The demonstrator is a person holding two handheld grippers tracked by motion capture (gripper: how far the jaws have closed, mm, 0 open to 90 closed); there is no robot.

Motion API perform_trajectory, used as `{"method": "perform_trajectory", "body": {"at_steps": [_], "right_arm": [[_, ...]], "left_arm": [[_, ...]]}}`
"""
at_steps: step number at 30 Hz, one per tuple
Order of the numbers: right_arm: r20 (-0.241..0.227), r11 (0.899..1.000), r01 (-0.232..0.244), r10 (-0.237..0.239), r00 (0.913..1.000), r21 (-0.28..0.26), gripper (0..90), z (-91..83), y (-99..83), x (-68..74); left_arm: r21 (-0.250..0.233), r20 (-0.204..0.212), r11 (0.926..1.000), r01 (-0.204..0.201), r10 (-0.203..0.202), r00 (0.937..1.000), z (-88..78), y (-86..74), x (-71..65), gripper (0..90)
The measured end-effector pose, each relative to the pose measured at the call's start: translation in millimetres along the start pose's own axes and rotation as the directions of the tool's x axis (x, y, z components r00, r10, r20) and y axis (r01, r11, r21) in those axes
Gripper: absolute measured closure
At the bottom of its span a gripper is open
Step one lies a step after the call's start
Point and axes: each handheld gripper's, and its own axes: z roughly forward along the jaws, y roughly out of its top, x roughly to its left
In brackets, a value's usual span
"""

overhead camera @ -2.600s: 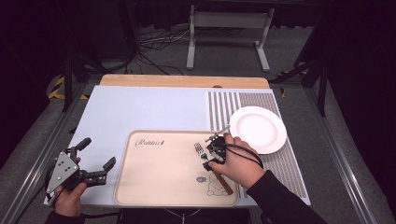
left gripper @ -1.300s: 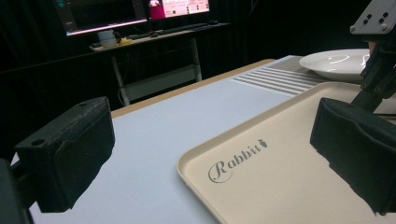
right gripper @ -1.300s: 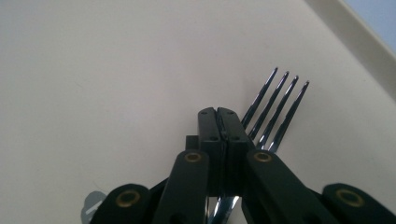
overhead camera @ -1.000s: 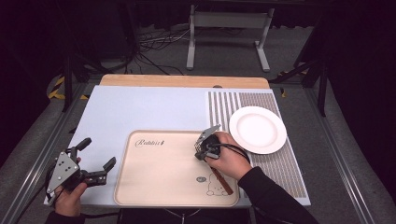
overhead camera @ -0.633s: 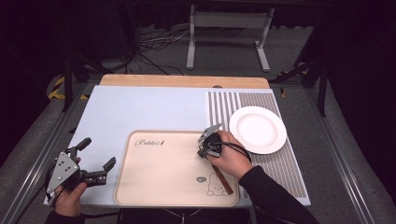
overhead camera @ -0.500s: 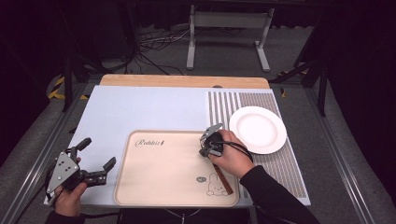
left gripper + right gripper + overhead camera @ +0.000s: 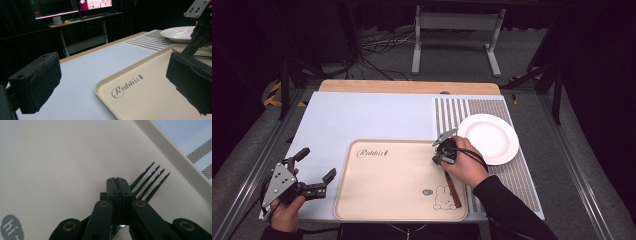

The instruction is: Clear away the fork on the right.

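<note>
White plate (image 7: 488, 138) sat on the striped mat (image 7: 462, 111) at the surface's right side. Monitors (image 7: 72, 5) glowed on a desk behind. Metal stand (image 7: 457, 22) stood on the floor.

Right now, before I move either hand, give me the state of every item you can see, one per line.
Right gripper: shut on the fork, low over the tray.
Fork: clamped at the neck, tines pointing toward the tray rim; its brown handle shows in the high view.
Left gripper: open, nothing between the jaws, at the tray's left.
Tray: flat on the table.
White plate: bare, on the striped mat beside the tray.
</note>
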Motion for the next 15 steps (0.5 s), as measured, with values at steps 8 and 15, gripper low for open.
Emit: {"method": "perform_trajectory", "body": {"at_steps": [8, 15], "right_arm": [[0.043, 1.0, -0.026, 0.025, 0.9987, 0.015, 90.0, -4.3, -4.6, -7.9], [0.075, 0.999, -0.044, 0.042, 0.9963, 0.019, 90.0, -8.0, -9.9, -15.4]], "left_arm": [[0.002, 0.0, 1.0, -0.001, 0.001, 1.0, 0.1, -0.1, 0.0, 0.5], [0.001, 0.002, 1.0, 0.0, 0.0, 1.0, 0.4, -0.1, -0.3, 0.5]]}}
